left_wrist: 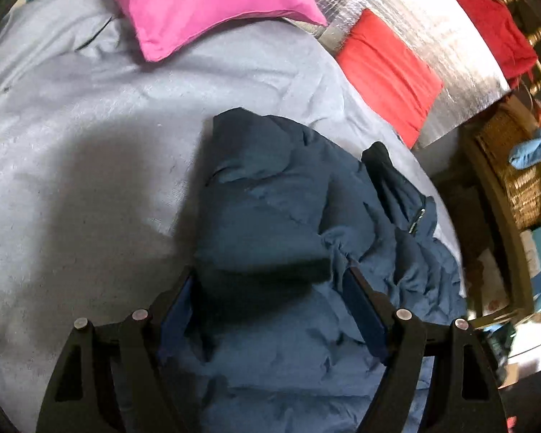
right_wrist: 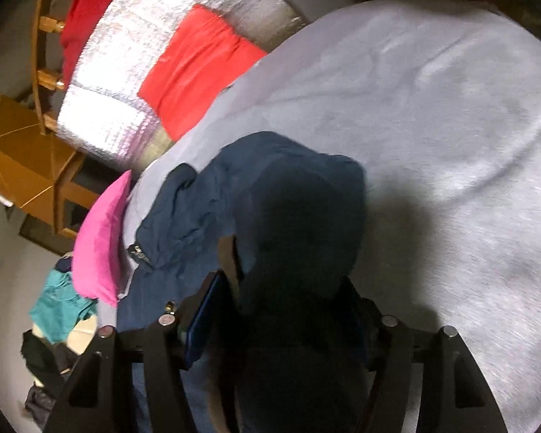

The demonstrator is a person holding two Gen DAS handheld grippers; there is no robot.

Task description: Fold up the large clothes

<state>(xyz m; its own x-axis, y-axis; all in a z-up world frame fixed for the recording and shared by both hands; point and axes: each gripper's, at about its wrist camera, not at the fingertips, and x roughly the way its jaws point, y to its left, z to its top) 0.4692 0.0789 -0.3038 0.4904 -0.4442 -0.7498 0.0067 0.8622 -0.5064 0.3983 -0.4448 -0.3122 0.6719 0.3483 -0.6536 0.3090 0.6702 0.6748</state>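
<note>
A navy puffy jacket (left_wrist: 288, 198) lies crumpled on a grey bed sheet (left_wrist: 90, 180). In the left wrist view a thick fold of it fills the space between the fingers of my left gripper (left_wrist: 270, 285), which is shut on it with the jaws wide. In the right wrist view the same jacket (right_wrist: 270, 180) bulges up in shadow between the fingers of my right gripper (right_wrist: 281, 301), which is also shut on a thick fold. A label and a zip pull show on the jacket's left part. What lies under the bunched cloth is hidden.
A pink pillow (left_wrist: 205, 3) lies at the head of the bed beside a red cloth (left_wrist: 389, 68) on a silver foil mat (left_wrist: 432, 29). A wicker basket (left_wrist: 515, 166) stands off the bed's edge. Teal and dark clothes (right_wrist: 61, 306) lie on the floor near wooden furniture (right_wrist: 14, 155).
</note>
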